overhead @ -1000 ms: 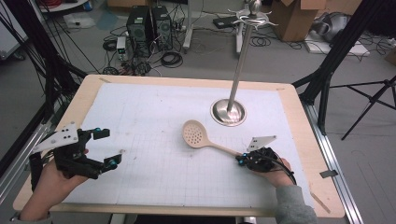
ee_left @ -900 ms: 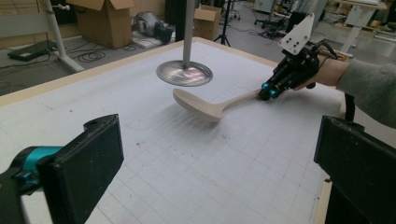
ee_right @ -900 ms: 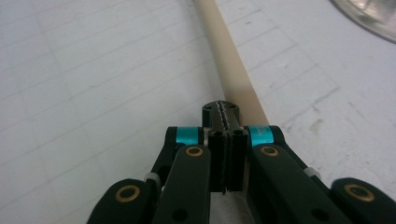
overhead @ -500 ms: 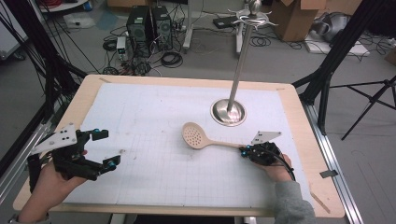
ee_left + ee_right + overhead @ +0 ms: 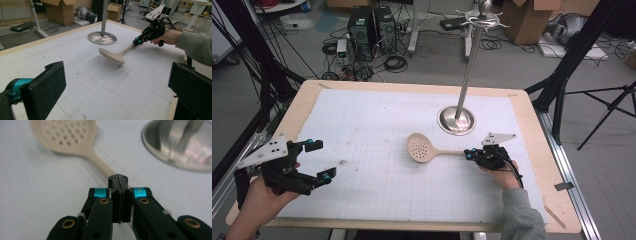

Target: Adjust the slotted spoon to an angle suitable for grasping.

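Note:
A beige slotted spoon [image 5: 422, 148] hangs just over the white mat, right of centre, its bowl pointing left. My right gripper [image 5: 469, 154] is shut on the end of the spoon's handle. In the right gripper view the jaws [image 5: 118, 180] are pressed together over the handle, with the spoon's bowl [image 5: 67, 137] beyond them. The left gripper view shows the spoon [image 5: 111, 55] casting a shadow on the mat, held by the right gripper [image 5: 137, 41]. My left gripper [image 5: 322, 160] stands open near the front left edge, with nothing between its jaws [image 5: 117, 85].
A metal utensil stand with a round base [image 5: 456, 120] and a tall pole topped by hooks rises just behind the spoon. The white gridded mat [image 5: 362, 120] covers the wooden table. Boxes, cables and computer cases lie on the floor beyond the table.
My right hand has shifted a little away from the person with the spoon in its grip, and the handle has swung to lie more across the table. The left gripper has stayed put.

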`<state>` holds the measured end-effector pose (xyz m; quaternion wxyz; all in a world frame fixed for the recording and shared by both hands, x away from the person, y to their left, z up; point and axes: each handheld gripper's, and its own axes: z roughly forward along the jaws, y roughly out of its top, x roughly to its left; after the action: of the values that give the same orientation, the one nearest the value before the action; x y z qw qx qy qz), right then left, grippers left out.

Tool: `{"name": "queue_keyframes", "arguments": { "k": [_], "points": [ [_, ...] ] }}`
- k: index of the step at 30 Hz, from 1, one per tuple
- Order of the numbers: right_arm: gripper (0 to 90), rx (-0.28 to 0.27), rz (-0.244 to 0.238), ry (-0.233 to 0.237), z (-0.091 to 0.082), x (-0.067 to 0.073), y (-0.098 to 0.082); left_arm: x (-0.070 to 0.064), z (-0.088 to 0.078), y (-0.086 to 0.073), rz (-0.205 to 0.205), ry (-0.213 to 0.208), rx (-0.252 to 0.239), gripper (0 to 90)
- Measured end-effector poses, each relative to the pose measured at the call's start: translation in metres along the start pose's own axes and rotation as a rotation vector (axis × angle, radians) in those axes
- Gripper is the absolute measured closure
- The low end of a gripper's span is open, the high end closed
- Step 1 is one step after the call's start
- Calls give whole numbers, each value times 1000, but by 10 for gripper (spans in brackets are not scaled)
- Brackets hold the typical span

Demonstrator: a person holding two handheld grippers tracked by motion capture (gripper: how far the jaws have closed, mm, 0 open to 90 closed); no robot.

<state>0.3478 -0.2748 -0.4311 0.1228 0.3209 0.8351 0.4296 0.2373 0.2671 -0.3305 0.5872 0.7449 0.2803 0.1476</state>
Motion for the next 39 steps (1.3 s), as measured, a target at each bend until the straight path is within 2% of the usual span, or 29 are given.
{"name": "queue_keyframes", "arguments": {
  "k": [1,3,5,6,7,10,11,13,17,23,27,30,32,39],
  "points": [
    [900,-10,3,-4,8,6,11,0,-1,-2,-4,1,7,19],
    [900,-14,-3,-7,11,8,14,0,-2,-3,-7,5,7,19],
    [900,-25,10,-14,26,18,30,-1,-5,-4,-2,8,6,19],
    [900,-25,10,-14,26,18,30,-1,-5,-4,-2,8,6,19],
    [900,-28,2,-22,34,22,36,-1,-8,-5,14,23,-5,19],
    [900,-10,-10,-35,43,24,39,-2,-10,-5,20,28,-19,19],
    [900,-5,2,-43,49,24,40,-2,-13,-5,15,27,-25,18],
    [900,-1,12,-40,51,23,40,-2,-14,-5,12,24,-21,19],
    [900,38,8,-46,67,22,40,-2,-18,-6,11,26,-20,19],
    [900,50,19,-73,73,19,39,-3,-21,-7,6,38,-21,19],
    [900,70,-7,-55,79,21,37,-2,-22,-8,4,43,-16,19],
    [900,75,-8,-44,79,23,37,0,-22,-8,2,43,-16,18],
    [900,85,-8,-20,77,24,37,0,-22,-8,1,44,-15,18],
    [900,71,-24,15,71,30,29,1,-18,-8,-3,34,-14,19]
  ]
}}
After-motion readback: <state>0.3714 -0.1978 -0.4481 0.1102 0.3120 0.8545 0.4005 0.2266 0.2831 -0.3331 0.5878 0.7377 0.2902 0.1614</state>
